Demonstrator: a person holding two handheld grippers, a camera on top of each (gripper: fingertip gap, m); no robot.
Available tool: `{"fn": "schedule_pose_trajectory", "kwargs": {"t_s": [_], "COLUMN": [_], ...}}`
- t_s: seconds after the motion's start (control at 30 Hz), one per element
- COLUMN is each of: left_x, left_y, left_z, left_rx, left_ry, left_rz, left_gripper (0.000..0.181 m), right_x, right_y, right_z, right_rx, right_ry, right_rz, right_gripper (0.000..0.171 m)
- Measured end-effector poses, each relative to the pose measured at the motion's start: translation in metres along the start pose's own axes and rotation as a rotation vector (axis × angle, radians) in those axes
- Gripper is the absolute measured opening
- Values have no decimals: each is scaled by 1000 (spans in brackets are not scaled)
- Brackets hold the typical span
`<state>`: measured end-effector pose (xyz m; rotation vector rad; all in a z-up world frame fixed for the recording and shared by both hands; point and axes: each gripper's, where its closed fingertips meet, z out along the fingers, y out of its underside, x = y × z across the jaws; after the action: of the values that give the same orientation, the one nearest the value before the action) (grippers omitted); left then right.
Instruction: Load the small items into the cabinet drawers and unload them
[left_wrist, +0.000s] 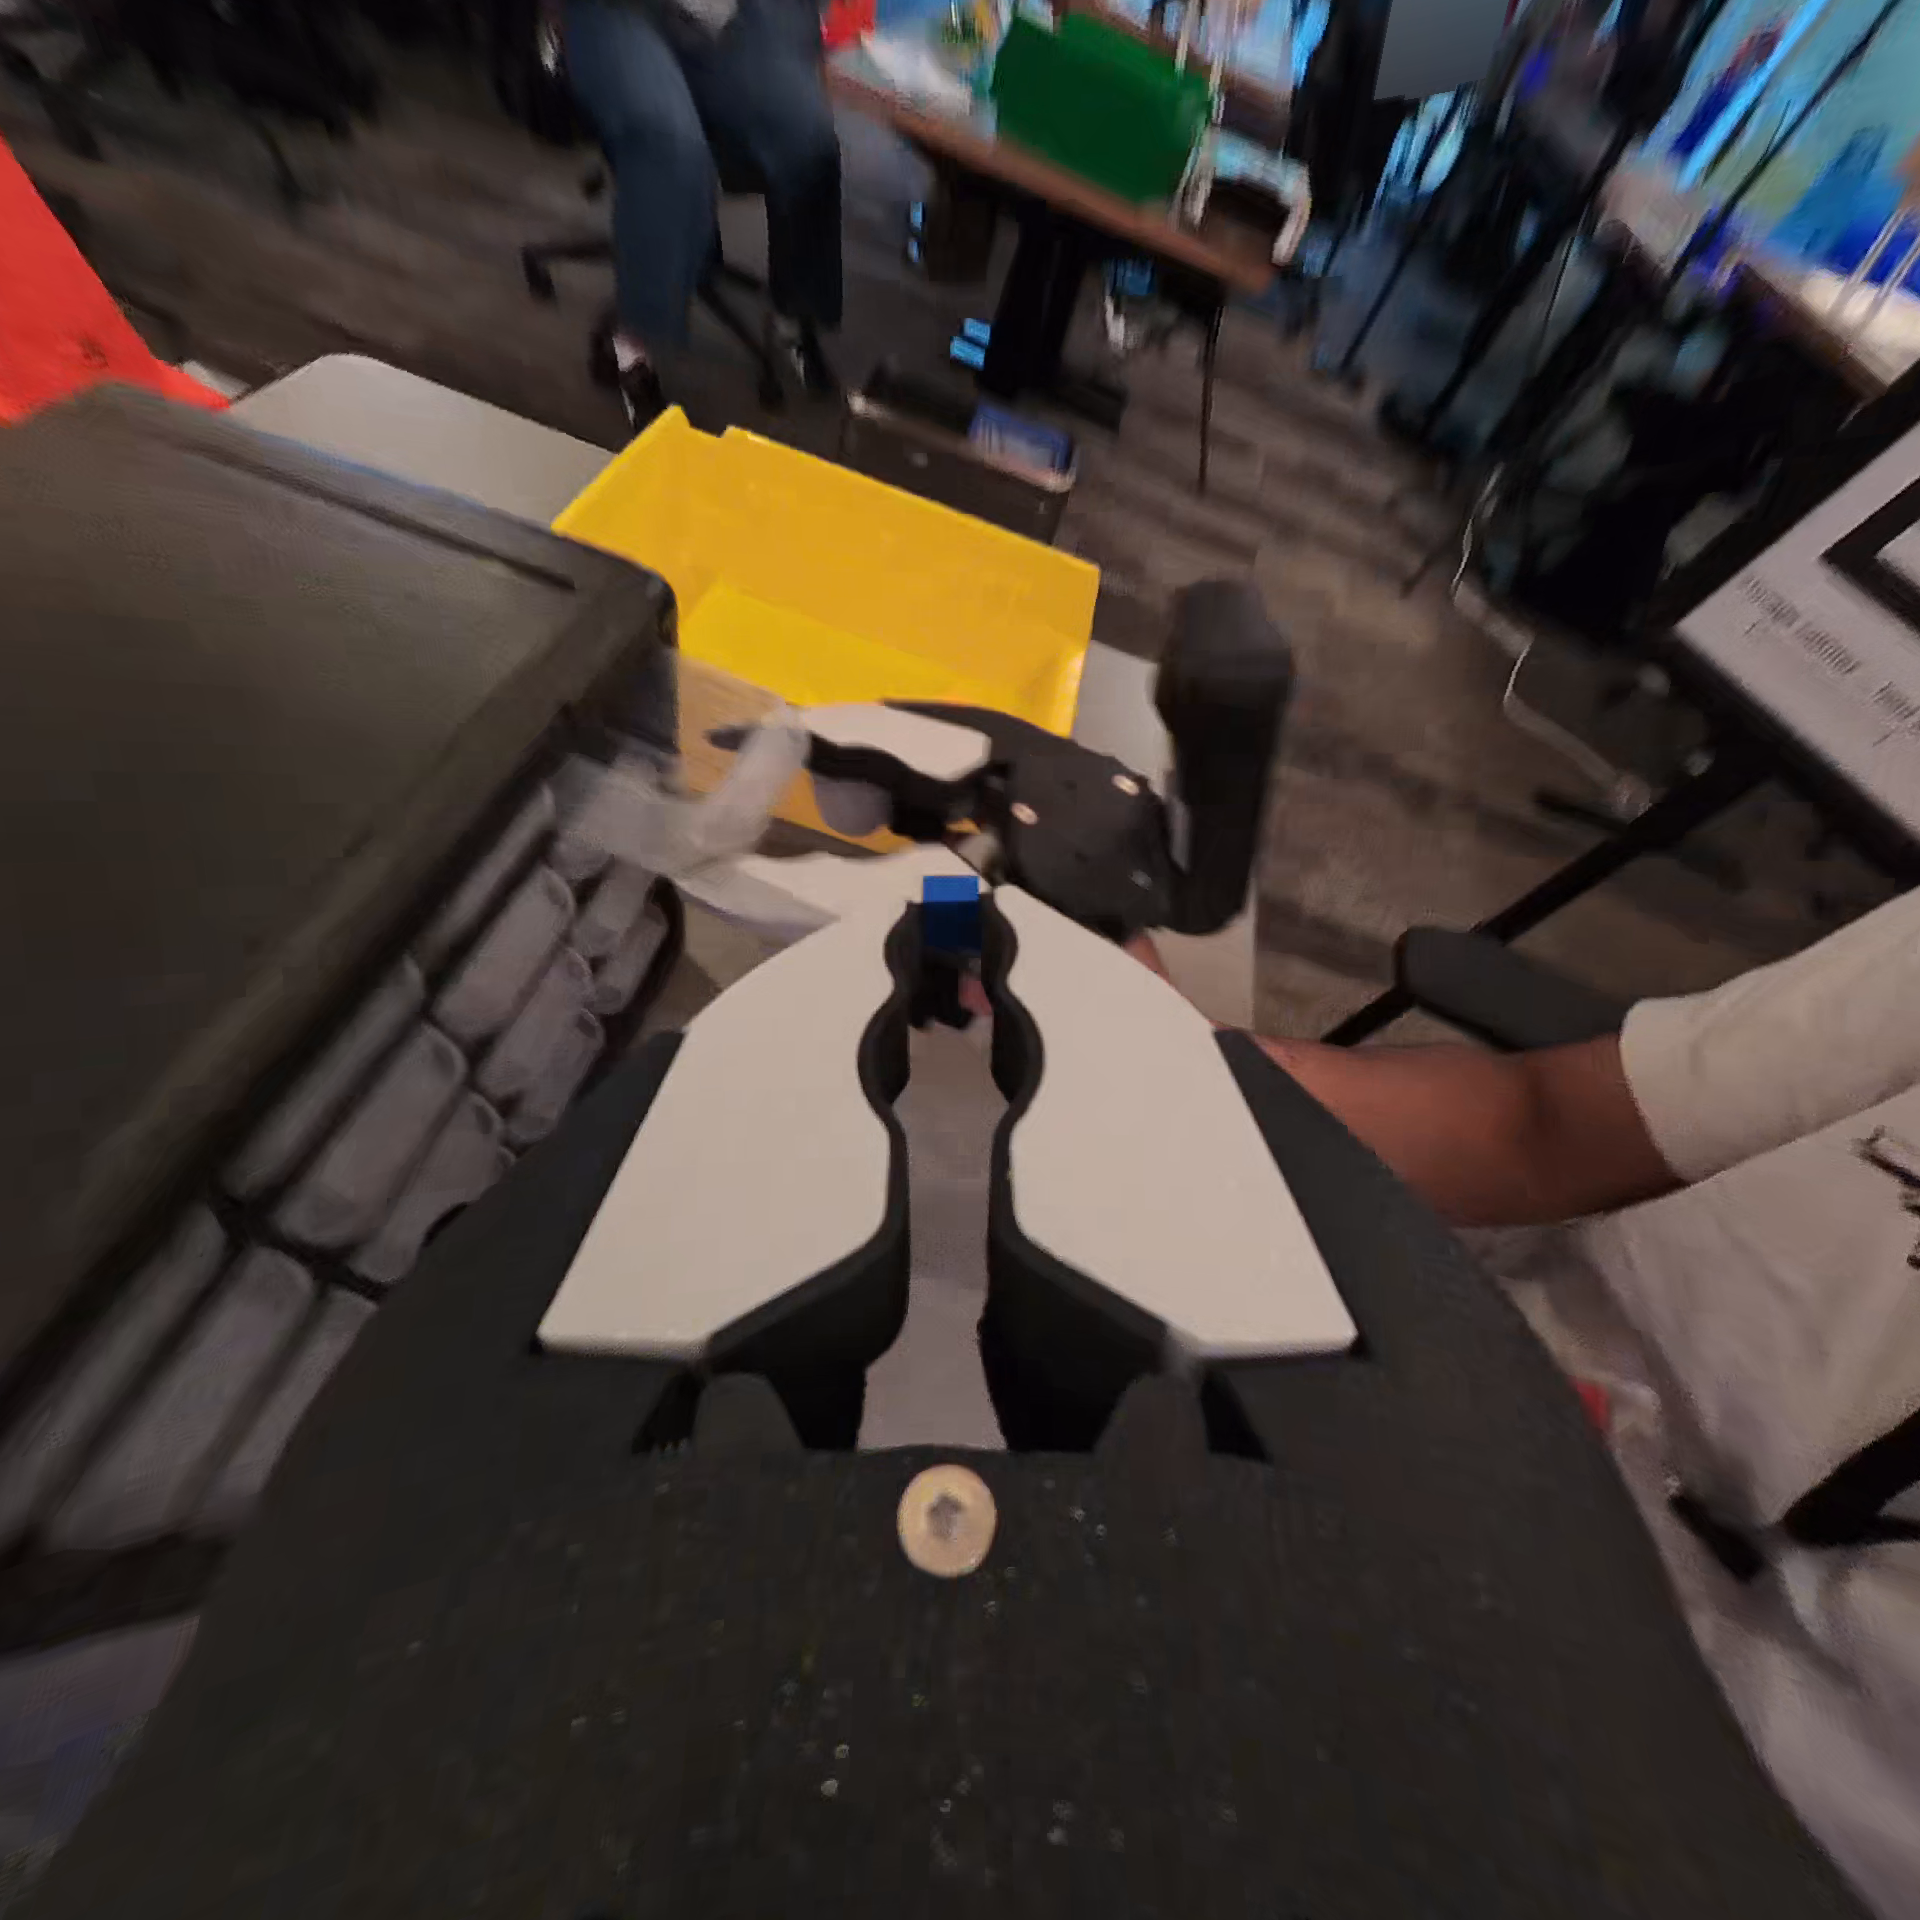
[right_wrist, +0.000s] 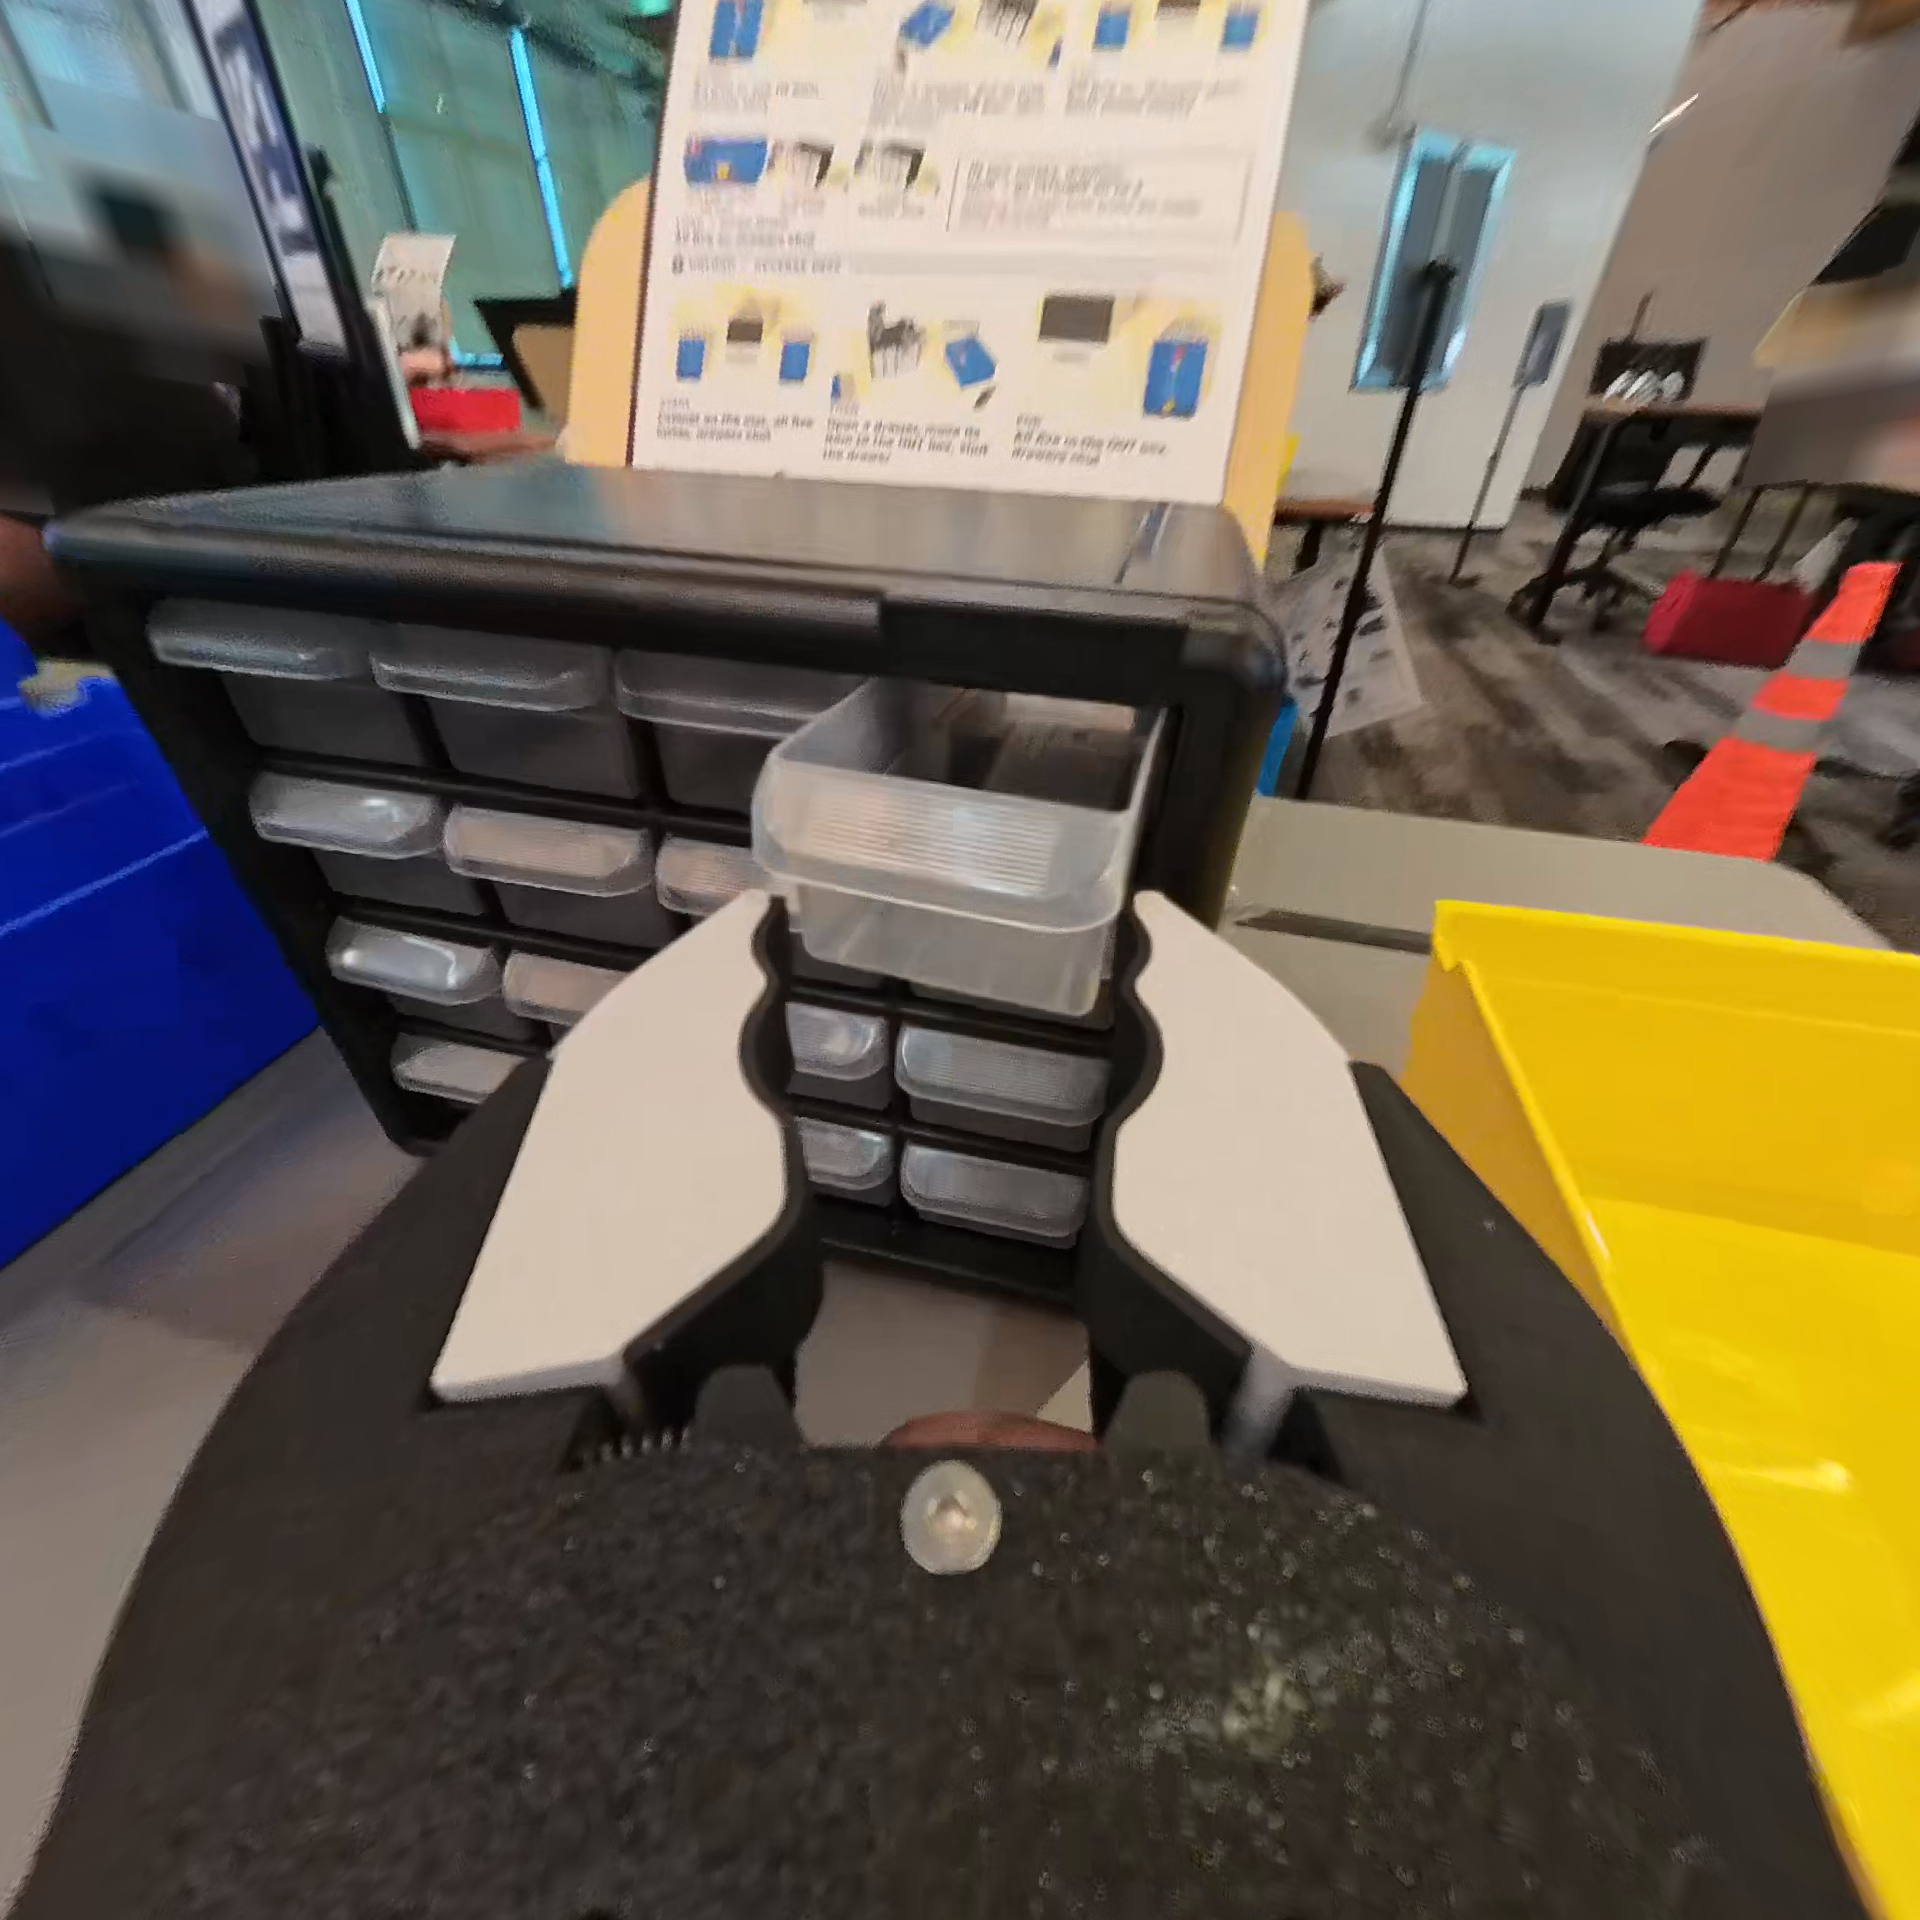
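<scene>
- Left wrist view: the left tool (left_wrist: 948, 940) is closed on a small blue cube (left_wrist: 951, 912), pinched at its fingertips.
- Left of this tool stands the black cabinet (left_wrist: 260, 727), its clear drawers blurred.
- Ahead, the right tool (left_wrist: 831, 774) reaches toward the cabinet front; a yellow bin (left_wrist: 862, 582) lies beyond it on the tabletop (left_wrist: 416, 416).
- Right wrist view: the right tool (right_wrist: 951, 935) is spread wide, its fingers flanking a clear open drawer (right_wrist: 940, 852) pulled out of the cabinet's (right_wrist: 665, 582) right column; whether they touch it I cannot tell.
- The yellow bin (right_wrist: 1714, 1195) sits right of this tool, a blue bin (right_wrist: 114, 935) to its left.
</scene>
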<state>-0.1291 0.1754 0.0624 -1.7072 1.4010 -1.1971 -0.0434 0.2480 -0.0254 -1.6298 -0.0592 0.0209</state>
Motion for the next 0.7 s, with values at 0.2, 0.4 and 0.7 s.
{"fn": "schedule_pose_trajectory", "kwargs": {"t_s": [0.2, 0.4, 0.7], "left_x": [20, 30, 9], "left_y": [62, 129, 152], "left_z": [-26, -13, -13], "left_rx": [211, 259, 345], "left_ry": [44, 62, 54], "left_rz": [-217, -383, -474], "left_gripper": [10, 10, 10], "right_x": [1, -19, -8], "right_y": [10, -6, -2], "right_z": [-26, -12, 23], "right_rx": [21, 13, -21], "right_ry": [-54, -166, -187], "right_rz": [6, 23, -6], "right_gripper": [40, 38, 43]}}
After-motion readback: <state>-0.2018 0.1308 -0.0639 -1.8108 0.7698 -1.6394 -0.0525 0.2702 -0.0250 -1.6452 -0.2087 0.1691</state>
